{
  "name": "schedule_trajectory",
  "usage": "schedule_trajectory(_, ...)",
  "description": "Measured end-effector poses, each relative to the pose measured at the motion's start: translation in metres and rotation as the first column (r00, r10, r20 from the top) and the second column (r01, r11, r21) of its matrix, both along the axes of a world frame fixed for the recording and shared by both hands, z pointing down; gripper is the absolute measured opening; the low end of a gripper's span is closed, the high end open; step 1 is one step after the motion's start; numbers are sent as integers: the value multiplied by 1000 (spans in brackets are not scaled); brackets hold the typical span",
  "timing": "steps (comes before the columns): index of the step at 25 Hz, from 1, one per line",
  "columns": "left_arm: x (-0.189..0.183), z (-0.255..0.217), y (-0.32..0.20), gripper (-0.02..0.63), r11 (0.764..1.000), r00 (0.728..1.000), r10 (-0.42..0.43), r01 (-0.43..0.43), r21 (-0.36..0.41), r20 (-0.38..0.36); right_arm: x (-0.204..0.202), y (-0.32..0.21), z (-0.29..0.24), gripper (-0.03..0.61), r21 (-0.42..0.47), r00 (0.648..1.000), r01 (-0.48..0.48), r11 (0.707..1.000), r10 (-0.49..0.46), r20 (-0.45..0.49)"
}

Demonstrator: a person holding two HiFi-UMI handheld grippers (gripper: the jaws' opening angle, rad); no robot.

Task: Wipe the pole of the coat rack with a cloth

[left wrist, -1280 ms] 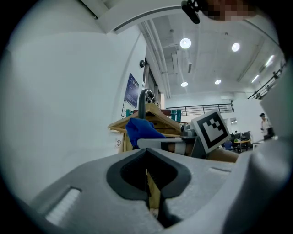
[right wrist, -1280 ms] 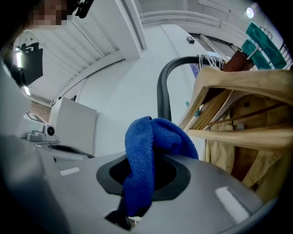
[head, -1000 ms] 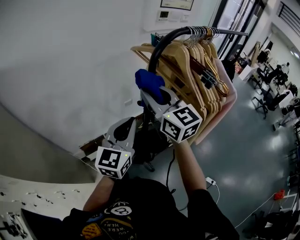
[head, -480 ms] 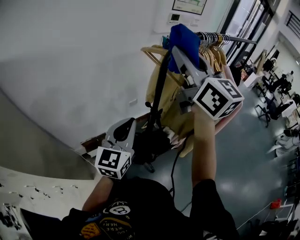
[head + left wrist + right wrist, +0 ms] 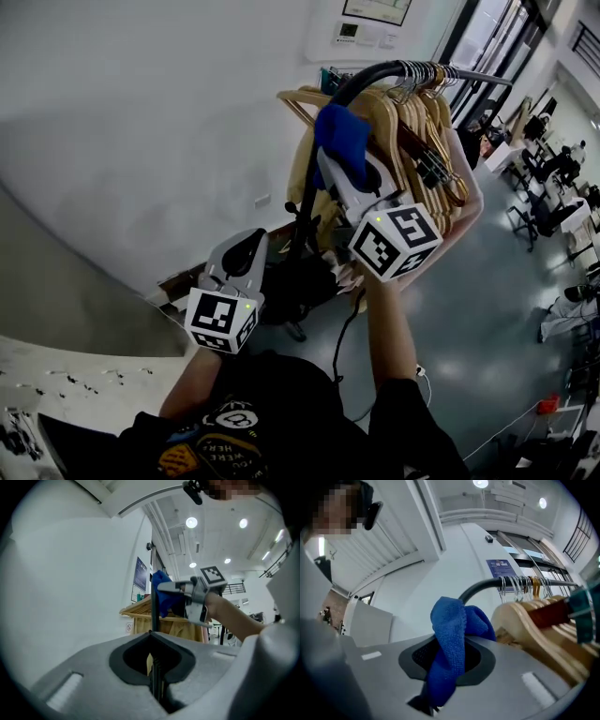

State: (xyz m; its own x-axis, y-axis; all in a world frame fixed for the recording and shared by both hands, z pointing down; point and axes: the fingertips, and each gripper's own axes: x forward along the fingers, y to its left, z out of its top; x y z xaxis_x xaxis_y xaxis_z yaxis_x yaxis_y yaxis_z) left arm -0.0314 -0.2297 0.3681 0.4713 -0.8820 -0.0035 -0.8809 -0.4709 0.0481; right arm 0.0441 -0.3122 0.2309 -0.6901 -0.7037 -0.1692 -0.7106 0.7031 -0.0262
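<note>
A plain white wall (image 5: 141, 122) fills the left of the room. A glossy grey floor (image 5: 487, 309) runs off to the far right, where office chairs (image 5: 523, 199) stand by tall dark-framed windows. Small control panels (image 5: 349, 30) are fixed high on the wall.

The coat rack stands against this wall. Its pole (image 5: 153, 613) is a slim, smooth black tube with its long axis upright. At the top it bends in a curve to the right and meets a level metal rail (image 5: 555, 581). Pale wooden hangers (image 5: 422, 141) with wire hooks are packed tightly along that rail.

The right tongs (image 5: 449, 641) are raised and clamped on a blue cloth (image 5: 342, 136). It is a soft, nubbly towelling, bunched into thick folds that spill out past the tips. The cloth sits against the pole just below the bend, at the near end of the row of hangers.

The left tongs (image 5: 151, 634) are lower and to the left, aimed at the pole's straight part. Their grey halves are pressed together with nothing between them. The pole rises straight behind their tips, but it is hard to say whether they touch it.

Each pair of tongs carries a cube with black-and-white squares, the right (image 5: 396, 242) and the left (image 5: 220, 321). The person's black T-shirt (image 5: 272, 412) fills the near edge.
</note>
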Motion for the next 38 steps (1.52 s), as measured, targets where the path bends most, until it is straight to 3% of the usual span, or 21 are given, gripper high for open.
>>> schedule_trajectory(11,4,-17,-22,5,999,1000,20,-20,44,-6,-4,11,145,81,-99,976,-57,993,34,-214)
schedule_trajectory(15,4,-25,-27,5,998,1000,28,-28,62,-2,-6,10,158,81,-123,972,-61,990,31,-235)
schedule_trajectory(20,6,-48,-32,4,993,999,35,-35,115,5,-9,10,112,81,-62,976,-49,997,34,-215)
schedule_trajectory(31,27,-132,-46,4,961,996,73,-83,263,49,8,-9,-52,86,161,998,-56,985,60,-17)
schedule_trajectory(35,30,-137,-46,5,959,995,79,-90,269,53,27,-21,-91,84,176,991,-120,977,108,76)
schedule_trajectory(38,32,-138,-48,5,959,996,81,-91,267,47,28,-23,-96,83,170,990,-126,977,113,81)
